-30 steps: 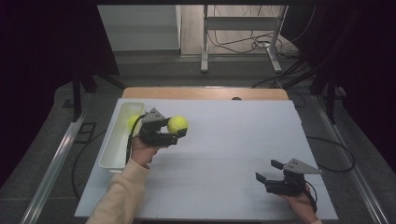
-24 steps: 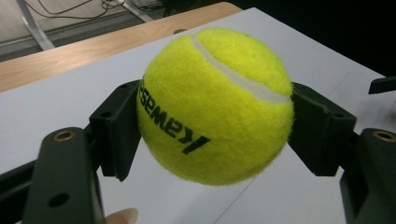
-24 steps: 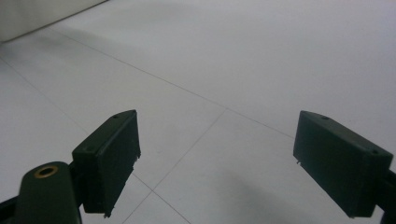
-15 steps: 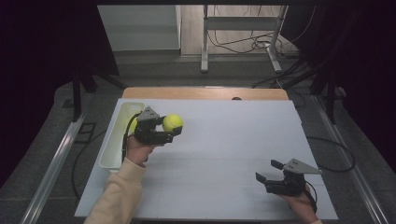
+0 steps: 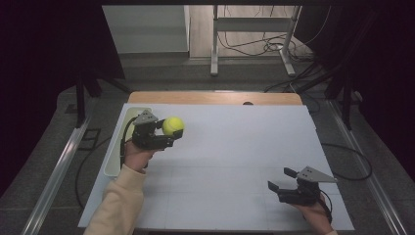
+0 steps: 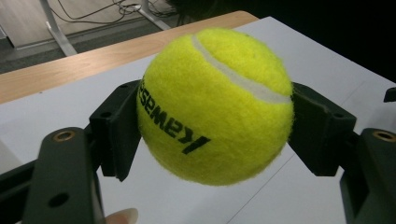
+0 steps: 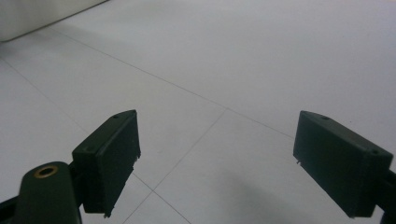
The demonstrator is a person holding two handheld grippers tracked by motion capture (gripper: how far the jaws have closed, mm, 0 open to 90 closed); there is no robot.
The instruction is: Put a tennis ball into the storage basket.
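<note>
Between the clamped jaws of the left gripper (image 5: 171, 133), above the table, a tennis ball (image 5: 172, 125); right gripper (image 5: 283, 179) wide open, empty.

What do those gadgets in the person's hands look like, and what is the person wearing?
Each hand carries a black handheld tool: the left gripper and right gripper have two blocky black jaws, brass-coloured rivets and a grey three-cornered plate on top. A black cable trails from the left one. The left arm wears a pale cream sleeve.

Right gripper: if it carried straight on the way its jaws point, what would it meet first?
Probably just the bare white table top. The right gripper is open and empty, its line looks free, though depth is hard to judge.
</note>
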